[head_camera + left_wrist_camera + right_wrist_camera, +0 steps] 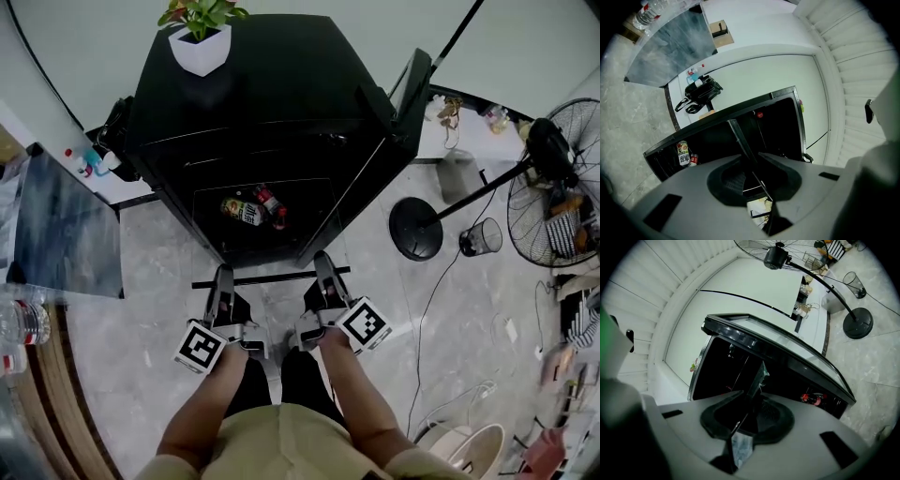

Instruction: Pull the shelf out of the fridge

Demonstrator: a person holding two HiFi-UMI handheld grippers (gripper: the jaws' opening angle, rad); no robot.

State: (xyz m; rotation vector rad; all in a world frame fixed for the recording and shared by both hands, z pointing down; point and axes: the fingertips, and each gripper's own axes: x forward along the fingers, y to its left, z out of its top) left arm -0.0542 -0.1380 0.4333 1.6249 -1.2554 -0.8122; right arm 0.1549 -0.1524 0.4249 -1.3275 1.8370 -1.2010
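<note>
Left gripper [222, 281] and right gripper [325, 272] each clamped on the near edge of the glass shelf [272, 277], one toward each end. Shelf held level, out in front of the open black fridge [253, 94]; far edge clear or not, cannot tell. Bottles [251, 208] lie inside. Potted plant [200, 42] on top.

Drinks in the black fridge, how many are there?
2. The pale-label drink lies at the bottom of the fridge, the red bottle right beside it. The dark inside may hide more.
</note>
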